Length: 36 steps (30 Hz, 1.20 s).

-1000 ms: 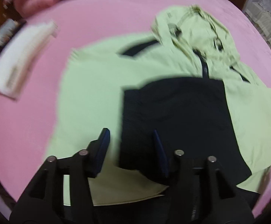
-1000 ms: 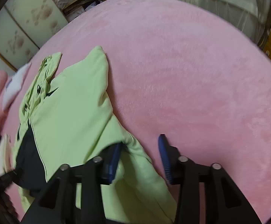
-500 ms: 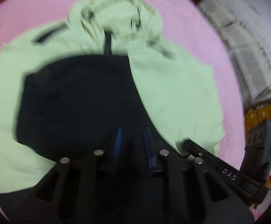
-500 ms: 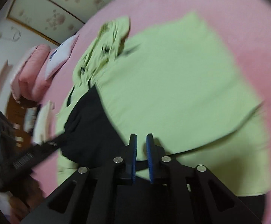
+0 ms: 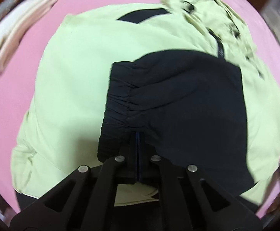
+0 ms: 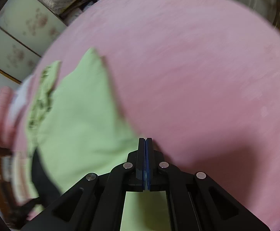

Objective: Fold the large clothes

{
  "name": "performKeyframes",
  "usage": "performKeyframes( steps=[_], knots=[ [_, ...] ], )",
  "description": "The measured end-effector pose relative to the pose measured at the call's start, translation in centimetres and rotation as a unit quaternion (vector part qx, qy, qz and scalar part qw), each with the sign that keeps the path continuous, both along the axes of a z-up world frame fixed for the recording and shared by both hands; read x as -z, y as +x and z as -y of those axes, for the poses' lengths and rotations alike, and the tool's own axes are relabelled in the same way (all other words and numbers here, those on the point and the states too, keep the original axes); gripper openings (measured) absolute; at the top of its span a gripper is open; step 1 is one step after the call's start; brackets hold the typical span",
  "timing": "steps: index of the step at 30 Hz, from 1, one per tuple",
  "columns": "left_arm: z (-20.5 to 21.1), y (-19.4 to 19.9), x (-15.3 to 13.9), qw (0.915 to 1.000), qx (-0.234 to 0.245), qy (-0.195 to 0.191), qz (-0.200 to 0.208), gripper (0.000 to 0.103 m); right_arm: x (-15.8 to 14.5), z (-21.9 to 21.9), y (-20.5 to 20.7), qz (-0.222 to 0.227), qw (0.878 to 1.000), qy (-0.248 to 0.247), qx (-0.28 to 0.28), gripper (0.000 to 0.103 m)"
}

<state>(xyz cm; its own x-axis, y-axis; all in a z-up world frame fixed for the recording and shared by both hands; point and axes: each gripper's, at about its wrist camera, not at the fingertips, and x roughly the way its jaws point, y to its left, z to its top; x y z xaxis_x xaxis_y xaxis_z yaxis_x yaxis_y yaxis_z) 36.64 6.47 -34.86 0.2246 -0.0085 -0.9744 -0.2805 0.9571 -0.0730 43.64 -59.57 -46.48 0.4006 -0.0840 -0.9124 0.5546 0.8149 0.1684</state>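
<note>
With the left tongs (image 5: 138, 136) clenched on the black hem panel (image 5: 178, 104) of the light-green jacket (image 5: 72, 80) lying on the pink bed (image 6: 197, 67), and the right tongs (image 6: 145, 141) pressed together at its edge, uneven pulling could skew the fold.

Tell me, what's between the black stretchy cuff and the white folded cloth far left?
In the left wrist view, light green jacket fabric, then bare pink blanket, separate black cuff from white cloth.
</note>
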Motion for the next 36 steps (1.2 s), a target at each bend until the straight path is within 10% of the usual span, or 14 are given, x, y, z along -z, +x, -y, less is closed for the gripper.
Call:
performKeyframes(
  steps=[4,8,13,18,30,36],
  knots=[
    [1.9,0.6,-0.9,0.9993,0.023,0.03,0.003,0.001,-0.8,0.2,-0.2,0.035,0.999,0.032,0.011,0.0],
    [5.3,1.3,-3.6,0.9944,0.061,-0.046,0.073,0.001,-3.4,-4.7,1.8,0.106,0.99,0.026,-0.088,0.0],
    [11.1,4.4,-3.7,0.9853,0.124,-0.082,0.084,0.001,-0.5,-14.2,6.6,0.063,0.939,0.184,-0.282,0.0],
    [13.1,8.4,-2.6,0.9834,0.145,-0.082,0.074,0.001,0.4,-18.4,10.0,0.049,0.917,0.137,-0.37,0.0],
    [3.2,9.7,-0.3,0.9977,-0.012,0.016,0.064,0.001,-0.5,1.0,14.0,0.101,0.987,0.076,-0.096,0.0],
    [1.5,10.0,0.7,0.9969,-0.043,0.037,0.054,0.001,-0.6,4.2,13.4,0.097,0.99,0.082,-0.057,0.0]
  ],
)
